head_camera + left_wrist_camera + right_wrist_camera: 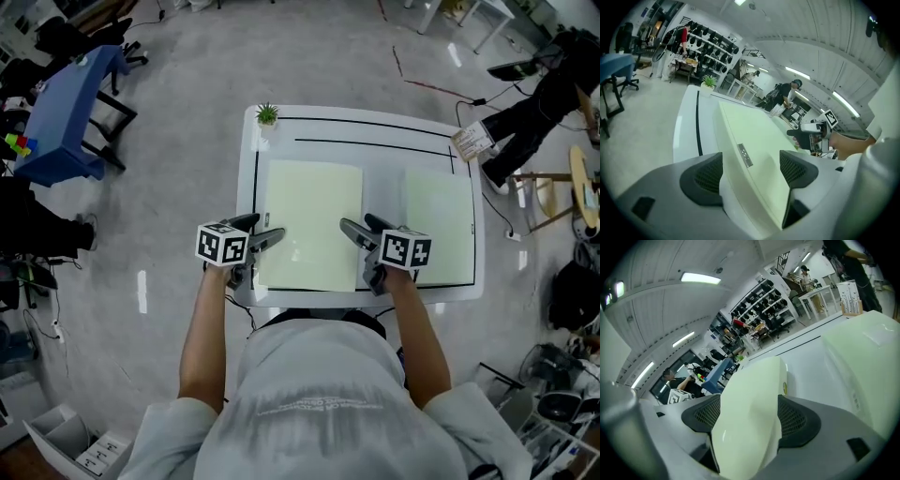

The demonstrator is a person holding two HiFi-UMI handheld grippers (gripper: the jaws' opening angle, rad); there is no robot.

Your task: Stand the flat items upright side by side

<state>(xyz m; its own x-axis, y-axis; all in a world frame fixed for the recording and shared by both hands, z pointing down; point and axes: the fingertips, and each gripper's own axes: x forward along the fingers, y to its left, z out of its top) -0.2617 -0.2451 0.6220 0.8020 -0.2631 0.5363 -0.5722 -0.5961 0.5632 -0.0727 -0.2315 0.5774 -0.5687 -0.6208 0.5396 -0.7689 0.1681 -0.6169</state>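
Pale-green panel (309,225): flat on worktop (375,127); second panel (439,225) beside, apart. Left tongs (270,232): apart, straddling left edge, unclamped. Right tongs (356,228): seemingly clamped on right edge. Risk: one-sided lift, panel pivots, slips.

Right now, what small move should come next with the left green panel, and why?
Probably close the left tool on the left green panel: its edge sits between open jaws, while the right tool grips it and it lies flat.

Your left tool (266,232): jaws wide apart.
Your right tool (357,231): jaws seemingly clamped on the pale sheet (309,216).
Your forearms: bare, stretched forward.
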